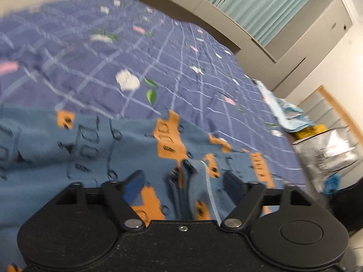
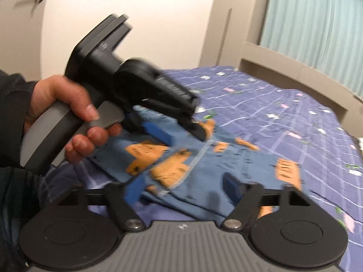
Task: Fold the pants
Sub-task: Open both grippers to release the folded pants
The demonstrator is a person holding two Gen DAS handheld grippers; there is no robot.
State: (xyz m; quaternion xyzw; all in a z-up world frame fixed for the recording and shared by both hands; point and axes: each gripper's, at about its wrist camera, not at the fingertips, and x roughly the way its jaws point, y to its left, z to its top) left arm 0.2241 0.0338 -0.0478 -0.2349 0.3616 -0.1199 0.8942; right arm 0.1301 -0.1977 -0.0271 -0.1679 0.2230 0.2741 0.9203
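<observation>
The pants (image 1: 102, 140) are blue with orange patches and dark square prints. They lie crumpled on a purple checked bedspread (image 1: 113, 56). My left gripper (image 1: 183, 184) is open, low over a bunched seam of the pants, with cloth lying between its wide-apart fingers. In the right wrist view the pants (image 2: 226, 158) spread across the bedspread (image 2: 272, 104). My right gripper (image 2: 182, 188) is open just above their near edge. A hand (image 2: 68, 106) holds the left gripper (image 2: 179, 133) down on the far left part of the pants.
A silver foil bag (image 1: 326, 154), a yellow box (image 1: 310, 131) and a stack of light blue cloth (image 1: 288, 115) sit at the bed's right edge. A beige ledge (image 1: 204, 6) and teal curtains (image 2: 317, 22) run behind the bed. A door (image 2: 22, 22) stands at the left.
</observation>
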